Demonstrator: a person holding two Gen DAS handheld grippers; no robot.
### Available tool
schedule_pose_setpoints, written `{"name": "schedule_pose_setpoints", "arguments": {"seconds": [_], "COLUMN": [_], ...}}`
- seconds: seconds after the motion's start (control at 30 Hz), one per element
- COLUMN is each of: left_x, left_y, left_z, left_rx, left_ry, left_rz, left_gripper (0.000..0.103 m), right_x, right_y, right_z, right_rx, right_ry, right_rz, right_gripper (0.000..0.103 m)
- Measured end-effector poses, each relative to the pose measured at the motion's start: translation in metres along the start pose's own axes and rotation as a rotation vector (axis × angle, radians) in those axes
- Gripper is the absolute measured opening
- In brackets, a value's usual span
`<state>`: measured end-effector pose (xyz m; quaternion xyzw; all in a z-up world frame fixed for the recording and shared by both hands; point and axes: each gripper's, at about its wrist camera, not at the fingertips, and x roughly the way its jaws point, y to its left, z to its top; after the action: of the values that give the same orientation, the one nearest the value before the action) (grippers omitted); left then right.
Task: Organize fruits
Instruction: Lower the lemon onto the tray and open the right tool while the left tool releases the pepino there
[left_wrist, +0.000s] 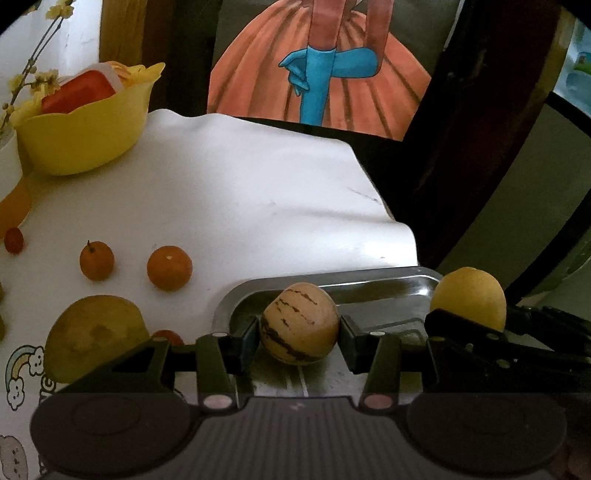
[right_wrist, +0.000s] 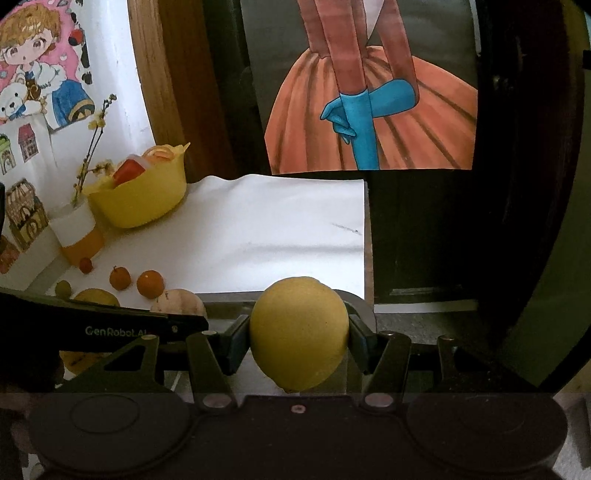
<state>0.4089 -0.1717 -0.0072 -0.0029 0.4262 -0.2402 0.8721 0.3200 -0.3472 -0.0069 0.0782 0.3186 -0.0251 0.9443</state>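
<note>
Left gripper (left_wrist: 299, 328): its two black fingers are closing on a round beige fruit with dark purple stripes (left_wrist: 299, 323), one pad pressing each side, the jaws standing about a fruit's width apart. The striped fruit is hanging over the near-left part of a shiny rectangular metal tray (left_wrist: 388, 282), which is lying at the near right corner of the white-covered table (left_wrist: 240, 192); whether the fruit is touching the tray floor cannot be told.

Right gripper (right_wrist: 299, 332): its fingers are clamping a smooth yellow lemon-shaped fruit (right_wrist: 299, 332) from both sides, jaws held wide by it, over the right end of the same tray, close to the table's right edge.

Remaining fruit, lying loose on the cloth left of the tray: a large yellow-green mango-like fruit (left_wrist: 92, 336) near the front edge, a small red tomato-like fruit (left_wrist: 168, 336) just beside it and partly hidden by the left gripper, two small orange citrus fruits (left_wrist: 169, 267) (left_wrist: 96, 260) farther back, and a small red cherry-like fruit (left_wrist: 14, 240) toward the left edge.

A yellow plastic basket with a scalloped rim (left_wrist: 85, 136) is standing at the far left corner, holding a red-and-white box (left_wrist: 79, 90)
</note>
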Motion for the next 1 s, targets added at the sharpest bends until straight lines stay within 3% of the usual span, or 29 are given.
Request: {"name": "schedule_pose_setpoints", "arguments": {"seconds": [0.8,1.0], "left_x": [0.001,-0.008], "left_y": [-0.005,-0.005], "left_z": [0.003,0.0], "left_rx": [0.031,0.03], "left_ry": [0.003,-0.004], "left_rz": [0.018,0.02], "left_gripper": [0.051,0.062], "right_x": [0.022,0.009], "right_y": [0.009,0.013], "right_z": [-0.004,-0.006], "right_rx": [-0.044,-0.064], "right_ry": [0.056,0.032], "right_rz": [-0.053,-0.083], "right_gripper": [0.058,0.064]}}
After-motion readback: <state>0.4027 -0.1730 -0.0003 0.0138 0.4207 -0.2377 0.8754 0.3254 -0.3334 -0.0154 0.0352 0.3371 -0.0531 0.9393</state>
